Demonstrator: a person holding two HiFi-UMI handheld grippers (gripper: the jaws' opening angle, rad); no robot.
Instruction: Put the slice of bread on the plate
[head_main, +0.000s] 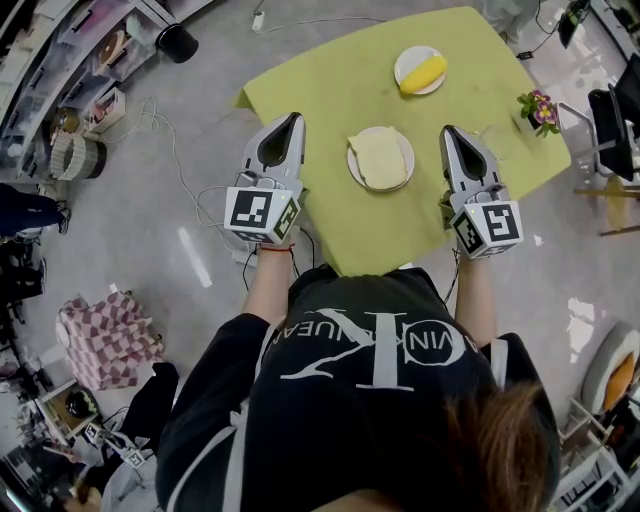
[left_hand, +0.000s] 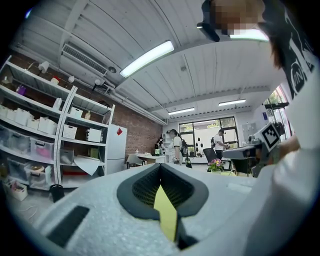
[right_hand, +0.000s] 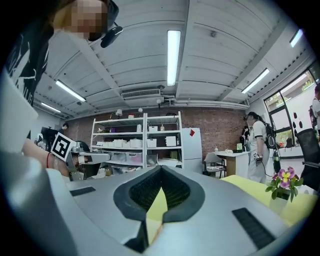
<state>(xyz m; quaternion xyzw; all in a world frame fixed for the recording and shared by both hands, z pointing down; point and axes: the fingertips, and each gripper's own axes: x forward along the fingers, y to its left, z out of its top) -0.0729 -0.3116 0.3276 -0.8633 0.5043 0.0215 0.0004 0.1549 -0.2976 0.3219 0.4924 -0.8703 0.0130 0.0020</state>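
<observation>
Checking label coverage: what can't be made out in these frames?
Yellow food on the far plate: head view, too small to identify.
Slice of bread and its plate: not in either gripper view; the left gripper and right gripper bodies block the table.
Shelves: contents too small to name, right gripper view.

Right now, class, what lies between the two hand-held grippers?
In the head view, a white plate carrying the slice of bread lies between the left hand-held gripper and the right hand-held gripper, on the green tablecloth.
</observation>
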